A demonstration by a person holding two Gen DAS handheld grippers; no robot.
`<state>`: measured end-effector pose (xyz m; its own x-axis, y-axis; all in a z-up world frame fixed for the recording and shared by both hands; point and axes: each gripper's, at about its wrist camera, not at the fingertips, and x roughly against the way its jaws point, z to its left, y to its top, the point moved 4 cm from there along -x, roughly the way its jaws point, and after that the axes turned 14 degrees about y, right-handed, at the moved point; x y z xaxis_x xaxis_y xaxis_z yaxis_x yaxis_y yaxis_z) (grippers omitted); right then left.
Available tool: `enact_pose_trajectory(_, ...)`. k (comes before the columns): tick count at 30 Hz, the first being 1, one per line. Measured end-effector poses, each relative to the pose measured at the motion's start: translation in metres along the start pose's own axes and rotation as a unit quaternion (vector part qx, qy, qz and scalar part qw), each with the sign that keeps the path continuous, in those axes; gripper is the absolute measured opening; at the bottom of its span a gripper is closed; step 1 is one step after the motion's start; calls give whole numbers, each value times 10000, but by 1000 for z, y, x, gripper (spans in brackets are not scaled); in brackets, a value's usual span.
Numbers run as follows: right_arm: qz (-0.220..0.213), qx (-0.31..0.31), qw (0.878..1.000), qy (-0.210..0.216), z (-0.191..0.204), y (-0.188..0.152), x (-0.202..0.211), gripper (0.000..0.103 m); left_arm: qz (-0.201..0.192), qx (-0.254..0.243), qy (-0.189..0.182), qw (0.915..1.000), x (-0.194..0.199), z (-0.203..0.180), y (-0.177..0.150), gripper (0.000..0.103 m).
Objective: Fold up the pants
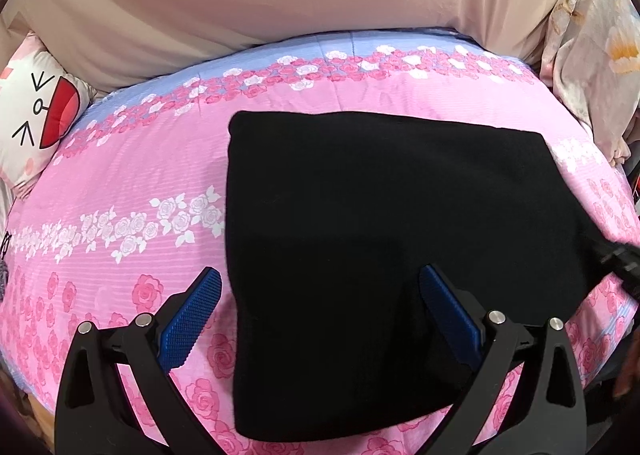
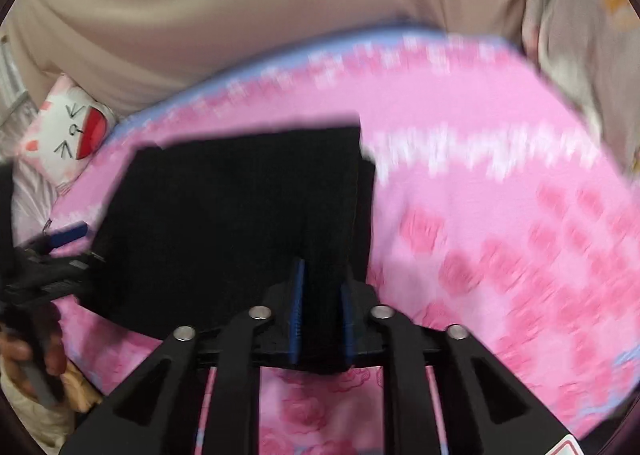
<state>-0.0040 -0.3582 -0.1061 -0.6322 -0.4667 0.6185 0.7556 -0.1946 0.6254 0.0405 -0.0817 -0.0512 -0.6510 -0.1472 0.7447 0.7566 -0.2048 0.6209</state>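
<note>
**A:** Starting from the left: what is the left gripper (image 1: pixel 320 313) doing?

**B:** Its blue-padded jaws stand wide apart, holding nothing. One finger is over the pink rose-print quilt (image 1: pixel 132 175), the other over the black fabric, at the near left corner of the folded black pants (image 1: pixel 380 223).

**A:** And the pants themselves?

**B:** They lie flat in the middle of the quilt as a compact dark rectangle, apparently several layers thick. I judge most of the folding done.

**A:** The right gripper (image 2: pixel 322 295)?

**B:** Its jaws are narrowed around the near right edge of the pants, with cloth between the pads; the blur keeps me from saying whether they truly pinch it.

**A:** What remains?

**B:** Perhaps one last fold or a tidying of that edge, then letting go.
</note>
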Motion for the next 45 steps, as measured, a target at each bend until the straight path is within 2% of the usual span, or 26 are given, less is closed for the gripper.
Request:
enact_pose_trajectory(1,-90,-57,9999,36,2,1,5,22,15,-13,9,10000,-1,0,-1,97)
enact_pose_trajectory(4,-495,236,9983,-211,22,13,30,22,49,-47,45,10000,-3,-1,-3,97)
enact_pose_trajectory(7,-573,599,9964,-154,46,28,36,22,31,-57,43,10000,-3,-2,-2,97)
enact_pose_trajectory(12,-200,1129,9933,-146,64,58,-9,22,35,-85,83,9999,-5,-5,-3,97)
enact_pose_trajectory(15,185,996,9938,-462,39,66,-45,22,52,-92,98,9999,-6,-5,-4,97)
enact_pose_trajectory(16,323,919,9931,-646,27,66,-56,17,58,-93,111,9999,-7,-5,-4,97)
enact_pose_trajectory(17,452,812,9940,-573,15,65,-69,14,65,-95,113,9999,-7,-5,-4,97)
enact_pose_trajectory(20,233,440,9983,-307,12,67,-52,14,117,-102,111,9998,-11,-4,-5,97)
enact_pose_trajectory(22,-26,605,9976,-341,26,63,-30,21,112,-108,126,9998,-12,-4,-4,97)
enact_pose_trajectory(25,-78,690,9975,-133,39,40,-9,22,121,-95,105,9998,-13,-5,-2,98)
enact_pose_trajectory(28,322,833,9949,-473,29,8,-22,21,100,-108,122,9998,-14,-7,-1,98)
enact_pose_trajectory(30,183,795,9954,-509,31,7,-15,21,85,-127,131,9998,-15,-8,-1,98)
enact_pose_trajectory(31,112,722,9962,-466,37,12,-9,25,79,-129,153,9998,-15,-8,-1,98)
enact_pose_trajectory(34,-280,872,9949,412,78,26,14,25,82,-130,176,9997,-15,-7,-1,98)
enact_pose_trajectory(38,-401,1487,9808,1200,143,41,28,25,76,-125,203,9997,-14,-7,-2,98)
enact_pose_trajectory(40,-353,1770,9769,1146,160,45,23,25,70,-129,220,9997,-14,-8,-2,98)
enact_pose_trajectory(41,-352,1842,9774,975,161,46,19,25,72,-127,220,9997,-14,-8,-2,98)
enact_pose_trajectory(44,-357,1638,9839,613,137,44,18,26,88,-141,206,9997,-14,-8,-2,98)
enact_pose_trajectory(45,-339,1500,9871,456,124,42,19,28,96,-131,189,9997,-13,-7,-2,98)
